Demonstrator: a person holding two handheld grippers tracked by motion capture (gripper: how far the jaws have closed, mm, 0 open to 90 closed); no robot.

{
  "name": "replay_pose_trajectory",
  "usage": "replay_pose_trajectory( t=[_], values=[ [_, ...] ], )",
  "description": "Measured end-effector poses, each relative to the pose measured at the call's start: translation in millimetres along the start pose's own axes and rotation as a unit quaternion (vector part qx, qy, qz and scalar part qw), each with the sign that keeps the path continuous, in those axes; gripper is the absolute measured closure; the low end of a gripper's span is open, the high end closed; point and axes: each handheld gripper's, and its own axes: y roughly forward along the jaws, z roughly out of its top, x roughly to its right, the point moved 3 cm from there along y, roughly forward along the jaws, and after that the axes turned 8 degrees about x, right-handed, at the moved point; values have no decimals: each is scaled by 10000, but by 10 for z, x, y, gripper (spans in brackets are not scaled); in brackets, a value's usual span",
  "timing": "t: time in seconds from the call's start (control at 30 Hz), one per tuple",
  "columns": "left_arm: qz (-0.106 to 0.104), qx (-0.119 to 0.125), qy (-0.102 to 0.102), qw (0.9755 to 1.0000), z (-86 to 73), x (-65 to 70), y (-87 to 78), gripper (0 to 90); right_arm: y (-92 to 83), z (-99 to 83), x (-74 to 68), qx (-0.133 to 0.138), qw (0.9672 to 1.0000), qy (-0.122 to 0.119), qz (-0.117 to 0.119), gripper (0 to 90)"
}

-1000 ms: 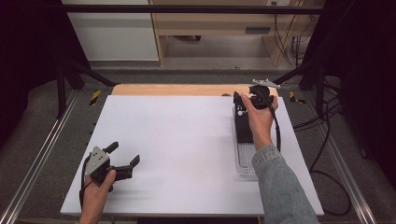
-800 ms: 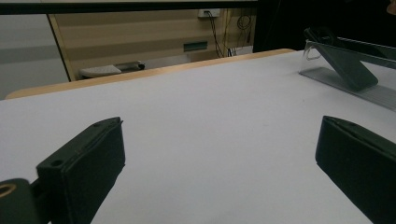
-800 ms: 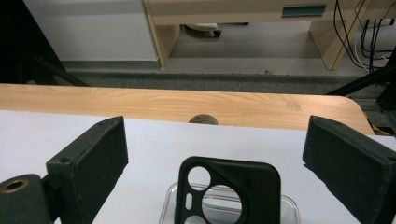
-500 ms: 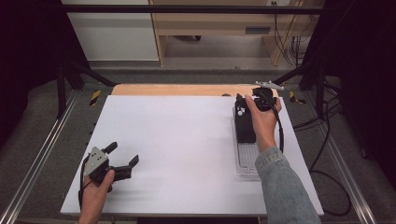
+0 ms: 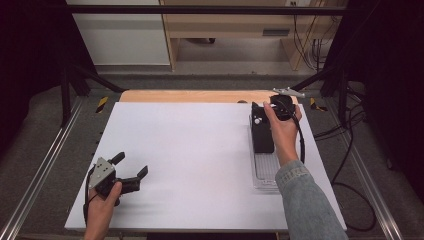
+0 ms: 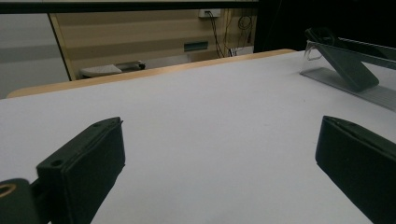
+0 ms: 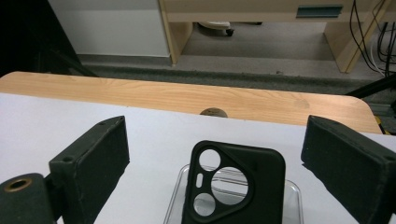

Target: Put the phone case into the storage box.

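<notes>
item: black phone case (image 7: pixel 232 186), lower centre of the right gripper view, leaning on a clear tray (image 5: pixel 265 172); long axis runs away from the camera. right gripper (image 7: pixel 224 172) jaws wide apart, empty, straddling its top. left gripper (image 5: pixel 131 172) lower left, open, empty, well apart.

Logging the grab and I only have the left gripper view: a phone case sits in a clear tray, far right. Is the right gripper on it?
Observer: No. In the right gripper view the right gripper is wide open, and the phone case lies ahead between its jaws, untouched.
Operator: Which end of the case is it at?
Observer: The end with the camera cutouts. In the high view that is the far end of the clear tray.
Operator: Where is my left gripper on the table?
Observer: The left gripper is open, near the near-left corner of the white table, well apart from the tray.
</notes>
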Motion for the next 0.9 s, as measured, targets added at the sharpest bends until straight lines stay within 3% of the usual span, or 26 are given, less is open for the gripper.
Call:
replay_pose_trajectory(
  t=[0.33,0.57,0.9],
  values=[
    [16,-44,139,9999,3,15,-17,15,-173,-67,-2,84,9998,-112,162,80],
    [59,-50,66,9999,-8,-16,-20,15,-261,-4,91,242,9995,40,209,80],
    [54,-17,26,10000,-3,-19,-45,15,-355,17,65,378,9989,61,286,77]
  ],
)
